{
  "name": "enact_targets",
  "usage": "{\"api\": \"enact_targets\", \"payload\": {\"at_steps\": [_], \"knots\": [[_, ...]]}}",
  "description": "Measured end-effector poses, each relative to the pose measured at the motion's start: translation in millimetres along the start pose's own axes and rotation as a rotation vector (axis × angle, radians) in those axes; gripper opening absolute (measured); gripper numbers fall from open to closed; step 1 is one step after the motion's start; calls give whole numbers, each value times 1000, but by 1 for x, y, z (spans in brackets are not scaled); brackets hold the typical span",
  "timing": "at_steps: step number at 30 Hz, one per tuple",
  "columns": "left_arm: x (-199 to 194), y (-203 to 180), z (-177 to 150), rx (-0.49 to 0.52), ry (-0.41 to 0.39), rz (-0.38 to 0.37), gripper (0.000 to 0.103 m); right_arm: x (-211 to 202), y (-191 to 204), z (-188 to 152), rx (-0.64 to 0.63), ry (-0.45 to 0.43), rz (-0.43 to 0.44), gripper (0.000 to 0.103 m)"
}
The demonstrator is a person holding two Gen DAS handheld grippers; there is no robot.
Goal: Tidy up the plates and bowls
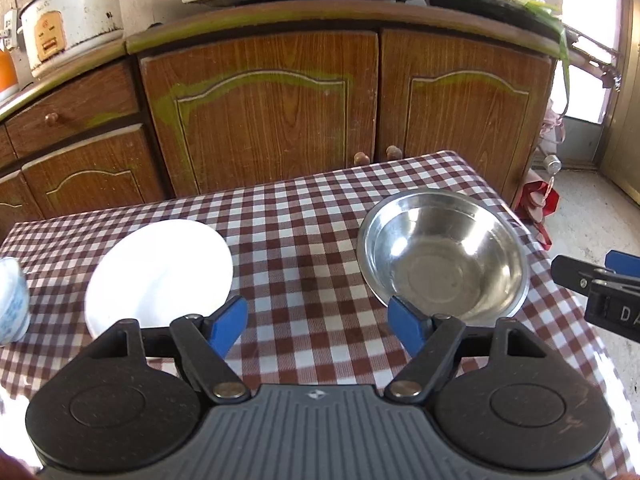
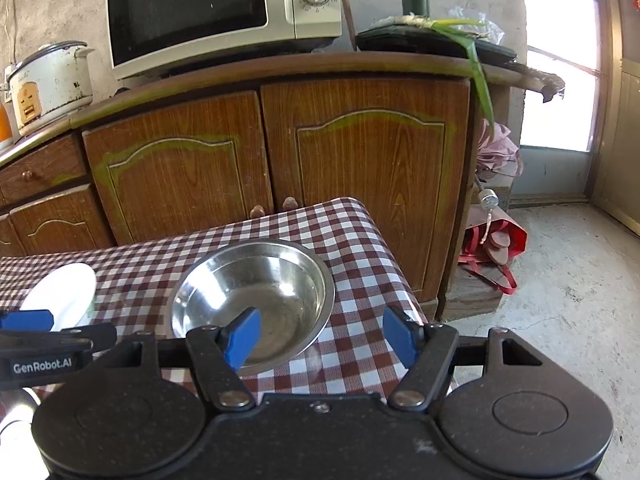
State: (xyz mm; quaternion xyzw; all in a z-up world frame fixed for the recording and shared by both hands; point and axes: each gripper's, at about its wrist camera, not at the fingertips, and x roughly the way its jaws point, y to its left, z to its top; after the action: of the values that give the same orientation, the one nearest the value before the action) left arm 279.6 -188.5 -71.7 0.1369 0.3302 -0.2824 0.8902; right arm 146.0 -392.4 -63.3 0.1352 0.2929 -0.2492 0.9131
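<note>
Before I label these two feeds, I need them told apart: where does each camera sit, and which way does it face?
Left wrist: on the left gripper, facing the white plate and steel bowl; jaws open; right gripper at the right edge.
Right wrist: on the right gripper, above the steel bowl, facing the cabinet; left gripper at the left edge.
Shared: bowl, plate, checked tablecloth, microwave.
</note>
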Motion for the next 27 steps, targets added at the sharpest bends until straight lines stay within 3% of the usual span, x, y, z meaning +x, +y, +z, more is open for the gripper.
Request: {"api": "enact_targets", "payload": {"at_steps": [17,22,27], "knots": [[66,-14,16,8,10,-9,75,80,-14,-4,14,58,-3,80],[83,-21,18,18,18,-33,67,97,-11,-8,23,60,15,80],[102,-21,17,-14,57,-58,42,111,-10,-13,40,71,26,74]]}}
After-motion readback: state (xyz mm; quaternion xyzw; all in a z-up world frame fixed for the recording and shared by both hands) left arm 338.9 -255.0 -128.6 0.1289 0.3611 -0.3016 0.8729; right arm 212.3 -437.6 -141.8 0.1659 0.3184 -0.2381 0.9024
